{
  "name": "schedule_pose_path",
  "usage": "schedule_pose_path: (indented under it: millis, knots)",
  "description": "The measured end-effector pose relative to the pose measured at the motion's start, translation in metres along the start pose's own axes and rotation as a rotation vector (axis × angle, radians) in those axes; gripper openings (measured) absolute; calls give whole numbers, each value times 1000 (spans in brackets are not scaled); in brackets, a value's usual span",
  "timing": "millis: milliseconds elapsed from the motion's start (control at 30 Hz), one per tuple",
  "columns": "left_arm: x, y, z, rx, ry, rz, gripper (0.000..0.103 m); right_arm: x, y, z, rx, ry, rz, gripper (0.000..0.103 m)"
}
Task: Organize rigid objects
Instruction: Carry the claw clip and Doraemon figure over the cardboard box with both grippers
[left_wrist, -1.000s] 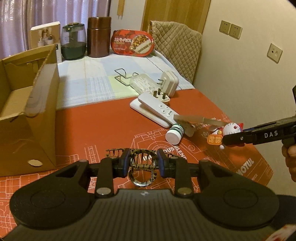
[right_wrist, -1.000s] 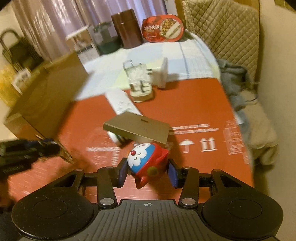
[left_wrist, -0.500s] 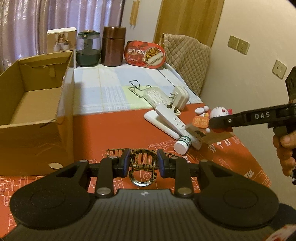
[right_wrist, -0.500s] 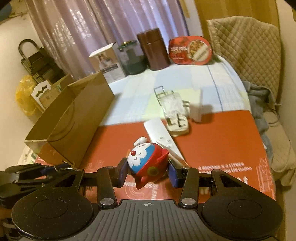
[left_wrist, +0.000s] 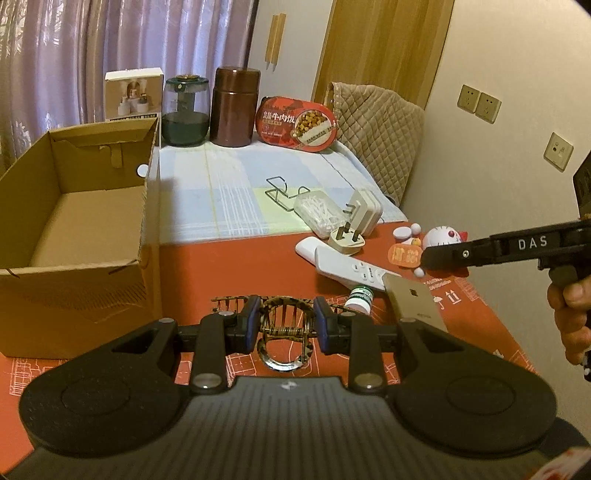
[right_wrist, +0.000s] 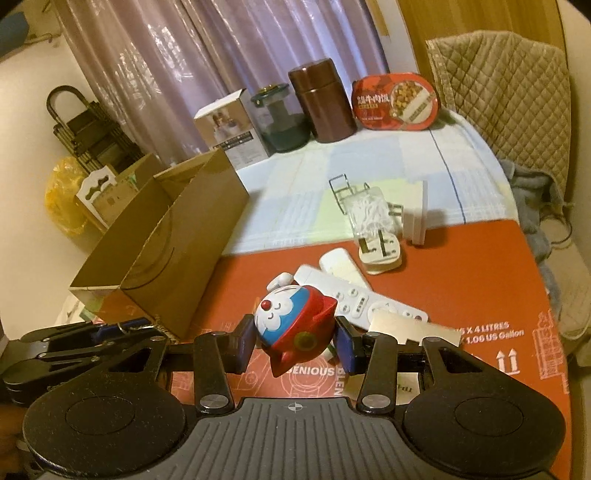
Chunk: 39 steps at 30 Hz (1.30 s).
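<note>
Now both of my loads are up off the desk (left_wrist: 229, 266), where a second ago they hung low over the red mat, and the cardboard box (left_wrist: 74, 236) has come fully into sight, so I judge the pick-ups done and the carry toward the box begun. From the left wrist view, my left tool (left_wrist: 285, 325) is clamped narrow on the tortoiseshell hair claw (left_wrist: 282, 332), its teeth spread out to either side; the open box stands just to the near left, seemingly empty inside, while far to the right my right tool (left_wrist: 421, 256) holds the toy figure (left_wrist: 441, 236) above the remote (left_wrist: 351, 267), the small white bottle (left_wrist: 360, 297) and the gold card (left_wrist: 413, 299) left on the desk. From the right wrist view, the toy figure's blue-and-red face shows plainly between the pads, gripped at a middling width, which the left view hides behind the tool. This view shows only the box's outer wall, not its inside, and my left tool (right_wrist: 147, 326) sits right beside that wall.
</note>
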<state>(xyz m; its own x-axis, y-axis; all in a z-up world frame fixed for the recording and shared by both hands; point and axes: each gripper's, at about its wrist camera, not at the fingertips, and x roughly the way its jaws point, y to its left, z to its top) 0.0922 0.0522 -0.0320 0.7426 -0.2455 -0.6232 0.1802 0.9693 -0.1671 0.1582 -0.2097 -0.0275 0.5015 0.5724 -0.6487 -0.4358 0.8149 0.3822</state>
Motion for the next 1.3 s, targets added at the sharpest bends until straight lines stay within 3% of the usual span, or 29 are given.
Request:
schedule_pose_path:
  millis: [400, 700, 1000, 1300]
  knots:
    - [-33, 3, 24, 19, -48, 9, 25, -18, 33, 22, -52, -46, -1, 42]
    - [-65, 25, 47, 17, -77, 32, 25, -13, 81, 44, -111, -73, 54, 42]
    - [-94, 93, 82, 9, -111, 142, 25, 32, 157, 74, -210, -68, 144, 42]
    - [-72, 173, 98, -24, -74, 243, 25, 108, 214, 76, -292, -7, 149, 42]
